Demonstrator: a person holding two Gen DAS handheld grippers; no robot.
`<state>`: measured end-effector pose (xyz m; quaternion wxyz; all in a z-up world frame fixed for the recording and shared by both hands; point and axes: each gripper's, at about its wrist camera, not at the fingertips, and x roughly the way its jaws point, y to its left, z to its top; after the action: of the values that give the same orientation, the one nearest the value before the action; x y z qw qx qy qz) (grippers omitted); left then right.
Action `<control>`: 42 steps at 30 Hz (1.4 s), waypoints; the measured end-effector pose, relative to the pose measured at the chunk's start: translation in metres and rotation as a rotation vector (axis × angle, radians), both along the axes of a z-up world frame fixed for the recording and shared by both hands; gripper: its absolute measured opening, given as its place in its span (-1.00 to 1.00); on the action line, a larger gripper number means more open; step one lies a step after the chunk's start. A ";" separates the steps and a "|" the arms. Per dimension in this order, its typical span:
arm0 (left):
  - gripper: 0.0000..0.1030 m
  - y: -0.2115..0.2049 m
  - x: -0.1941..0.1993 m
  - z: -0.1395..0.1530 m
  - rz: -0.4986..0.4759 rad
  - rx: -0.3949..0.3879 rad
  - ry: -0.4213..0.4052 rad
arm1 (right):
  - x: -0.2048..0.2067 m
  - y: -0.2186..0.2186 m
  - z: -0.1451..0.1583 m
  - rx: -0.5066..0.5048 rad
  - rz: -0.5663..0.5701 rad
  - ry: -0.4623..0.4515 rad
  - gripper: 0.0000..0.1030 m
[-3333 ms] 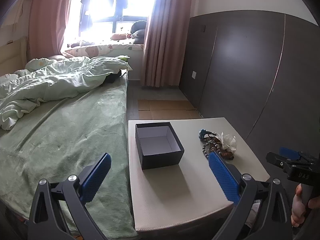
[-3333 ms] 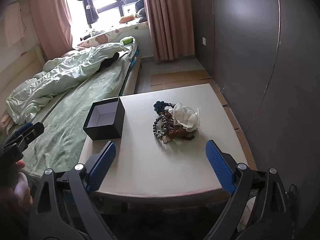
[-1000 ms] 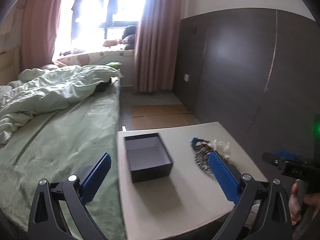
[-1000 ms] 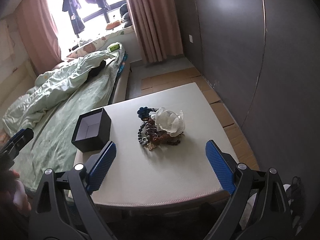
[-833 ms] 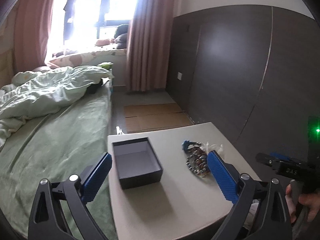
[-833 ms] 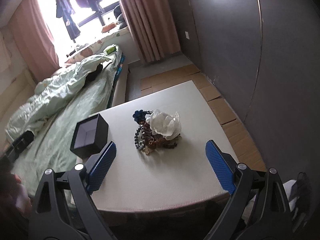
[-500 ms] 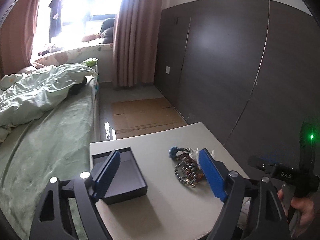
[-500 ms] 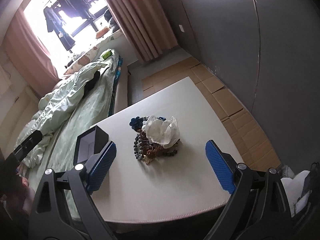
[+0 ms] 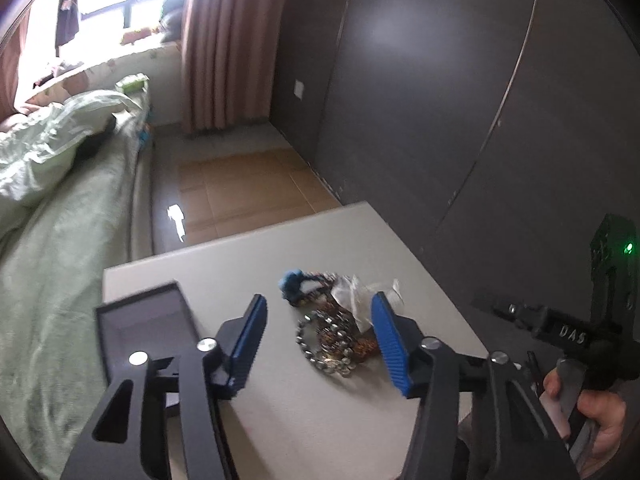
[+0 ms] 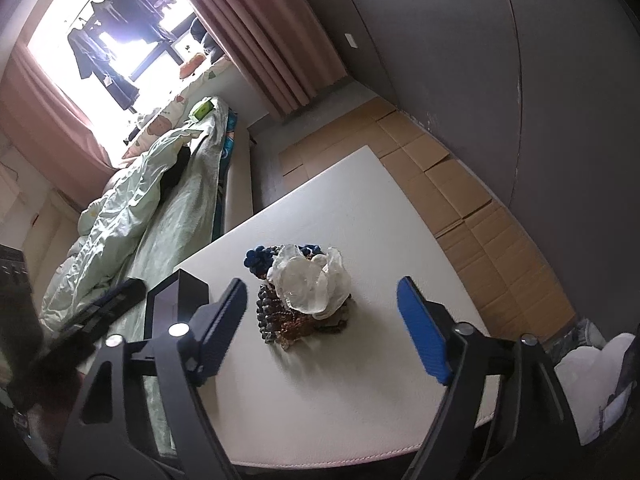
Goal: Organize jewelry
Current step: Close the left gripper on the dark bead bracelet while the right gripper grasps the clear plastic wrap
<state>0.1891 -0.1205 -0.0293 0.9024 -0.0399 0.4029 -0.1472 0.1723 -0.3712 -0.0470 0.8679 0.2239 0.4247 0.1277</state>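
Beside a green-sheeted bed (image 9: 60,240), a white table (image 10: 360,380) carries the jewelry pile (image 10: 298,300) near its middle, a crumpled clear wrapper (image 10: 310,280) on top. To its left sits an open black box (image 9: 148,324). My left gripper (image 9: 320,340) and right gripper (image 10: 324,332) both hang above the table, spread wide, gripping nothing.

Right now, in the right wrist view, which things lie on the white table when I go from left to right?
Black box → blue beads → crumpled clear plastic piece atop the pile of bracelets, then bare white table.
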 end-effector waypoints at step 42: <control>-0.88 -0.016 0.056 -0.092 -0.041 -0.061 0.205 | 0.063 0.047 -0.072 0.049 0.012 0.208 -0.94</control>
<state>0.2451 -0.1366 -0.1211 0.8515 -0.0742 0.4894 -0.1731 0.2355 -0.3240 -0.1186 0.8127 0.2545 0.5104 0.1194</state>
